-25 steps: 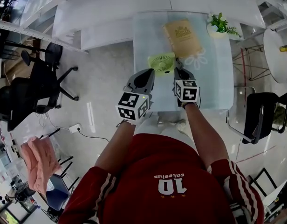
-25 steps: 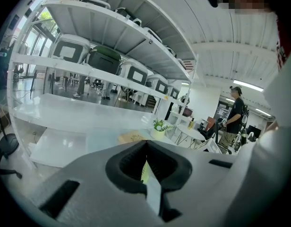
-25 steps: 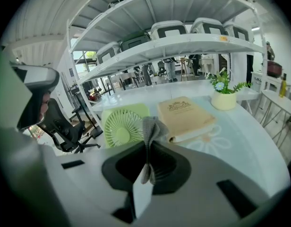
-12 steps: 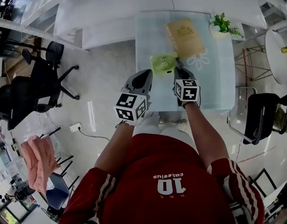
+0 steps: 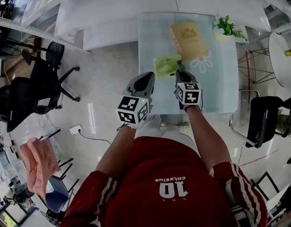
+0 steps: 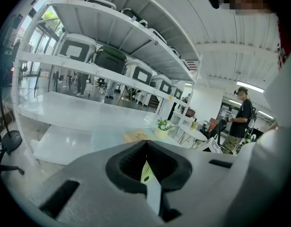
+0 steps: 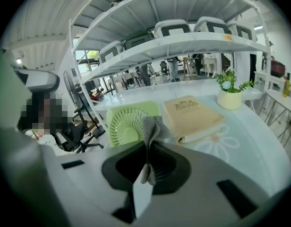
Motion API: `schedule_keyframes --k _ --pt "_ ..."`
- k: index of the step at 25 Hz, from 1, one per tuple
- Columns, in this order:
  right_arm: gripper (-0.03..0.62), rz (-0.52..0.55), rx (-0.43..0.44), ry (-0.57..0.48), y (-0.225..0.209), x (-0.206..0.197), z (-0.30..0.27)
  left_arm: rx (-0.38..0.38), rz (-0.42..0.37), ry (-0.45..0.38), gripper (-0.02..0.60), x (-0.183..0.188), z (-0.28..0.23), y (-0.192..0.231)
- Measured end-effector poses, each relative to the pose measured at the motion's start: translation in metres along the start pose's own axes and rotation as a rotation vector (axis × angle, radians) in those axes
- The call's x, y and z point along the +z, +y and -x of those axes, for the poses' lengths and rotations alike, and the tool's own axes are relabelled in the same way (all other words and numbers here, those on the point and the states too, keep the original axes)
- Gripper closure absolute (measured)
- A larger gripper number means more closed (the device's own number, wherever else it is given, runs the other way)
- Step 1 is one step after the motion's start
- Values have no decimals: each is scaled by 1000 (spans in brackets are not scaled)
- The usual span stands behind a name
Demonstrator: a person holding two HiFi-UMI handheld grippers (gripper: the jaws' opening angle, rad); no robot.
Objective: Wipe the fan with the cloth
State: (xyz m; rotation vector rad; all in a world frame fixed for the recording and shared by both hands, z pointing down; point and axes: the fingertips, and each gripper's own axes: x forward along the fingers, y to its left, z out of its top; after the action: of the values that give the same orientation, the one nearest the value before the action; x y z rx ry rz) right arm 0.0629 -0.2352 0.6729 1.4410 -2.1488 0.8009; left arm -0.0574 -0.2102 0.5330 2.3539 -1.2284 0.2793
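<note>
While the right gripper [image 7: 146, 151] pinches cloth [image 7: 151, 126] beside the fan [image 7: 124, 126], left gripper [image 6: 146, 148] jaws meet.

- The fan [image 7: 128, 125] looked like matt, light-green plastic with a finely ribbed grille.
- The cloth [image 7: 153, 126] was soft grey fabric, crumpled.
- The fingers [image 7: 197, 193] of the right gripper [image 7: 148, 144] were smooth, matt grey plastic with dark, rubbery-looking liners.
- The worktop [image 5: 218, 89] was glossy and glass-like.
- The tan book [image 7: 190, 115] at the far side had a matt, paper-like cover.
- The floor [image 5: 103, 79] shone.
</note>
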Motion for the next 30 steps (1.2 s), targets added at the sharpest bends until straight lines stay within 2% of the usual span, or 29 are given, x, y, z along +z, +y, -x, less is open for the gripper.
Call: schedule_keyframes --k 30 --pt "571 15 9 -2 24 -1 -3 -1 6 0 577 -7 15 14"
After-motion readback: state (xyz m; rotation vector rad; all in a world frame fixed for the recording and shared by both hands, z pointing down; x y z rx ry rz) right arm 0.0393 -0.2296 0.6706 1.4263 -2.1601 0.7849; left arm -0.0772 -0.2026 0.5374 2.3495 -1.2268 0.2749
